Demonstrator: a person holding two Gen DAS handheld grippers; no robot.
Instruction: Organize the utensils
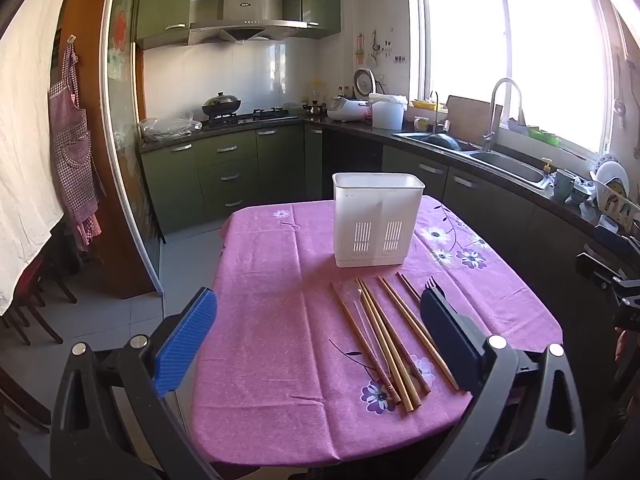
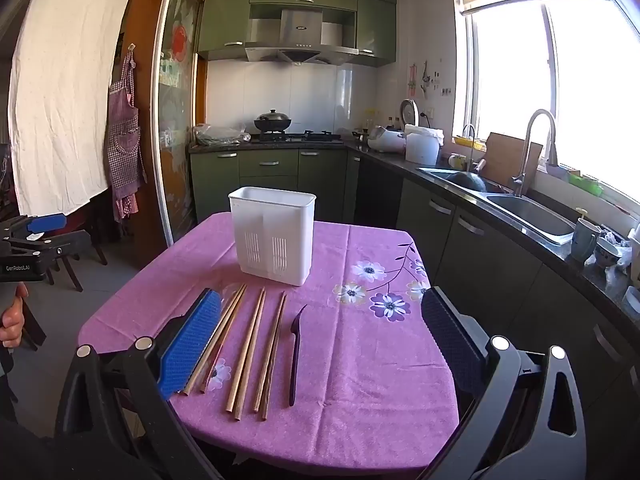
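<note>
A white slotted utensil holder (image 1: 378, 220) (image 2: 274, 236) stands upright on the far part of the purple flowered tablecloth (image 1: 272, 320) (image 2: 360, 360). Several wooden chopsticks (image 1: 384, 336) (image 2: 248, 348) lie side by side in front of it. A dark purple fork (image 2: 297, 354) lies to their right; in the left wrist view only the fork's tines (image 1: 430, 282) show behind a pad. My left gripper (image 1: 318, 302) hovers open over the table's near edge, nothing between its fingers. My right gripper (image 2: 322, 296) is open too, above the chopsticks and fork, touching nothing.
A dark counter with a sink (image 2: 532, 212) and faucet (image 1: 504, 108) runs along the right. Green cabinets and a stove with a wok (image 1: 222, 104) are at the back. Chairs (image 1: 36, 304) and a hanging apron (image 1: 74, 152) are left of the table.
</note>
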